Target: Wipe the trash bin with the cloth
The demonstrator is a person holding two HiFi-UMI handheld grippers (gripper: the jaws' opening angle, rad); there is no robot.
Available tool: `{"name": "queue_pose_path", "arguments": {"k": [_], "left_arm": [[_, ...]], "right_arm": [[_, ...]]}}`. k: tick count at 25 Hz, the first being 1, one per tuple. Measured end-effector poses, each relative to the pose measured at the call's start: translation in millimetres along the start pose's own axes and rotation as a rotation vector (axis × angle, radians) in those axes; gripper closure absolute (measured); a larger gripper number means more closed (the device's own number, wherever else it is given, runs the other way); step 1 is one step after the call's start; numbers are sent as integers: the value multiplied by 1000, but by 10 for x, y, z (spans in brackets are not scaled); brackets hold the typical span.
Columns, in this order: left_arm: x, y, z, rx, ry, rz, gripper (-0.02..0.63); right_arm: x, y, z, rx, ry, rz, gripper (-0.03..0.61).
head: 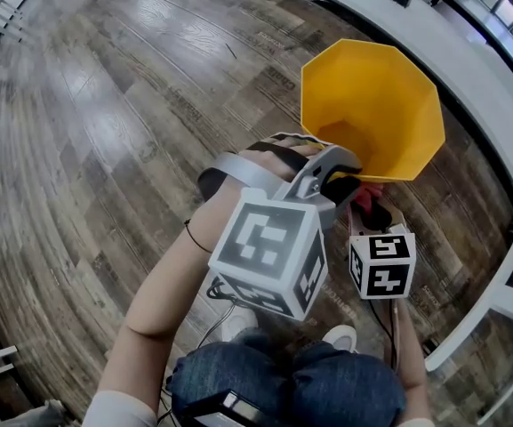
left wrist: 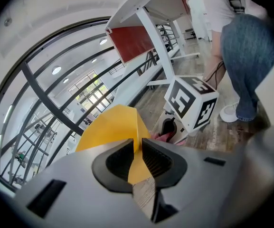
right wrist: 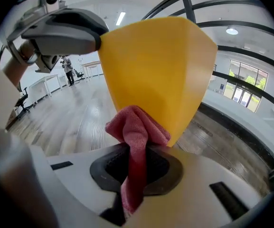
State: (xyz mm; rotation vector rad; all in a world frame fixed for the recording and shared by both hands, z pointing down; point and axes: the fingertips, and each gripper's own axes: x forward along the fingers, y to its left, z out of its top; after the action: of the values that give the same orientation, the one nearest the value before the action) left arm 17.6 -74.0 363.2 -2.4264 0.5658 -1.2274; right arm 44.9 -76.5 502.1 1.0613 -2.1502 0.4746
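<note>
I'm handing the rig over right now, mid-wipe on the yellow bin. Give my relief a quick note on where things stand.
Left gripper: shut on the wall of the yellow trash bin at its rim, steadying it.
Right gripper: shut on the pink cloth, with the bunched end against the bin's outer wall near its base.
Done: bin and cloth are both gripped. How much is already wiped cannot be told.
Left: rub the cloth over the bin's walls while keeping the left grip.
</note>
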Motion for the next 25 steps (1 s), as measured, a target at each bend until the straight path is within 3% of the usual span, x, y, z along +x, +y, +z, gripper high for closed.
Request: {"name": "queue_pose_path", "arguments": {"k": [14, 19, 22, 25], "left_arm": [[43, -28, 76, 20, -7, 5, 558], [-5, -67, 68, -19, -20, -11, 552], [-88, -40, 6, -18, 16, -12, 491], [-157, 67, -174, 24, 100, -7, 471]], "right_arm": [[500, -96, -500, -20, 138, -45, 528], [542, -100, -587, -23, 161, -48, 528], [493, -108, -552, -24, 150, -40, 528], [373, -92, -490, -16, 132, -22, 528]]}}
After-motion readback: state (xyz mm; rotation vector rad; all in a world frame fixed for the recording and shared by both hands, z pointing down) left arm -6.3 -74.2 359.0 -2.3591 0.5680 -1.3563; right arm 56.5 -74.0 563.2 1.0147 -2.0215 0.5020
